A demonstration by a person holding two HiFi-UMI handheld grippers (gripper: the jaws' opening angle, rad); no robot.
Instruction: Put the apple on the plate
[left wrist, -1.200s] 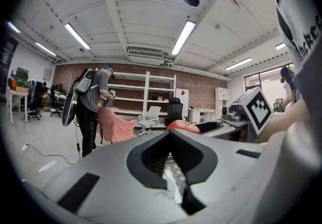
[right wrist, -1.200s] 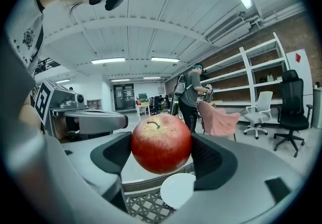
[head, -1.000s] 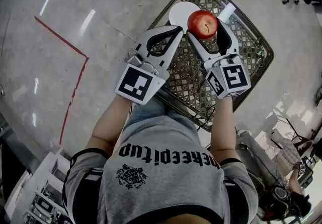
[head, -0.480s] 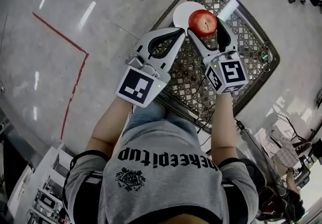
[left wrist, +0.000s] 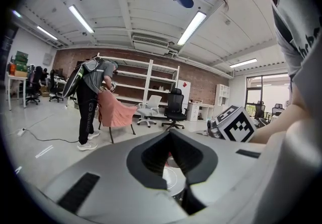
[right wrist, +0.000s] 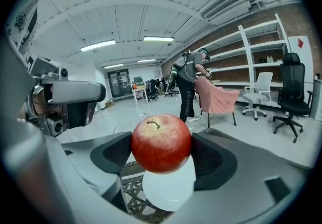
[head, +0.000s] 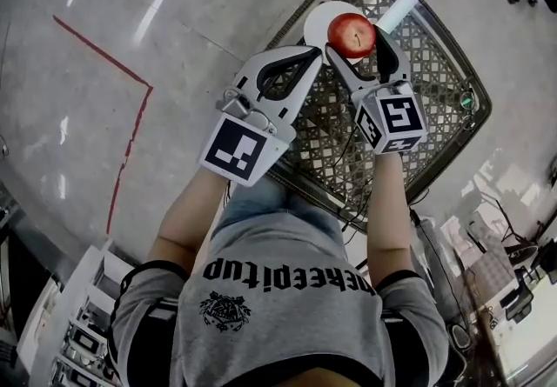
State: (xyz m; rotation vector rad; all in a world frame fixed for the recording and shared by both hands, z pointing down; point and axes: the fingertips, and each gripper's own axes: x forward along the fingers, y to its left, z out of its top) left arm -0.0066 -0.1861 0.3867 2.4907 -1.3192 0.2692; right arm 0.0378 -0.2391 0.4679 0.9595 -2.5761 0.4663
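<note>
Woven metal surface carried a white plate; right gripper held the apple over it; left gripper was closed.

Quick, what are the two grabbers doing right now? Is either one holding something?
Left gripper: shut, holding nothing.
Right gripper: shut on the apple.

Head view looks steeply down from above onto the wire table and white plate. Each gripper view sits close behind its jaws, facing level across the room; both share the plate and a distant standing person.
</note>
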